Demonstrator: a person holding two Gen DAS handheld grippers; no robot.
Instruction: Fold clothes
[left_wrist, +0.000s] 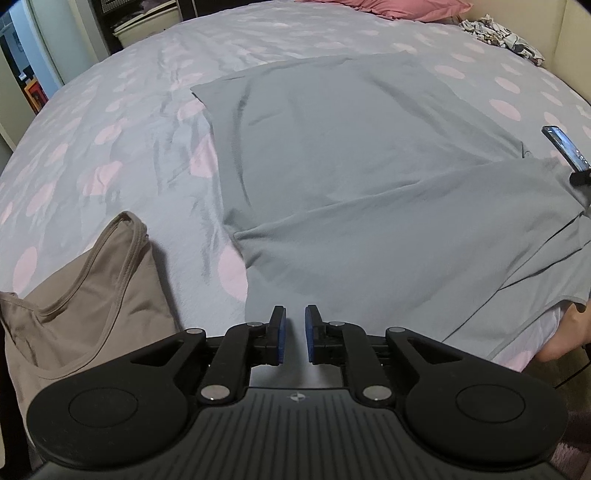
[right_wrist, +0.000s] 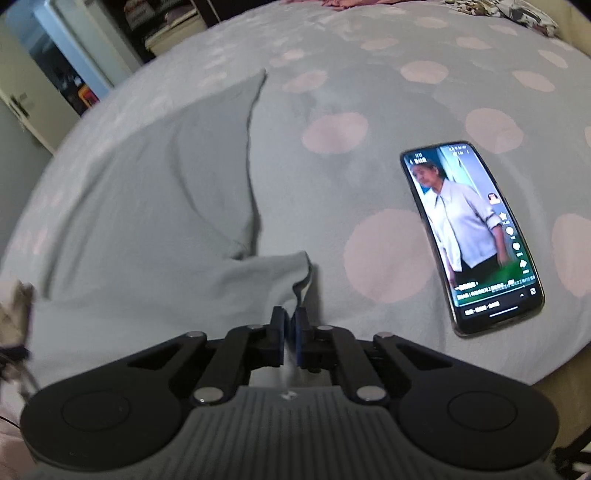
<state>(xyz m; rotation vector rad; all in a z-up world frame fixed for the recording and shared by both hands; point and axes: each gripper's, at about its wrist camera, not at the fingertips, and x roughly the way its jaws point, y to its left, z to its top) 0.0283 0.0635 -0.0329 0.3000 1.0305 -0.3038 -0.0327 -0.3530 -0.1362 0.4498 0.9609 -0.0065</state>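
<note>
Grey t-shirt (left_wrist: 369, 192) lying spread on the spotted bed (left_wrist: 110, 122), its right edge running out of frame. Left hand-held gripper (left_wrist: 294, 334) hovering at the shirt's near hem, fingers narrowly parted, gripping nothing. Right hand-held gripper (right_wrist: 290, 338) pinching a shirt corner. Phone (right_wrist: 476, 236) lying right of the shirt; tan top (left_wrist: 85, 295) lying left, partly cut off.

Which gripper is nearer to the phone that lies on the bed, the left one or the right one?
Right. The right gripper pinches the grey shirt edge just left of the phone. The left gripper is at the shirt's other side; the phone shows only at that view's far right edge.
</note>
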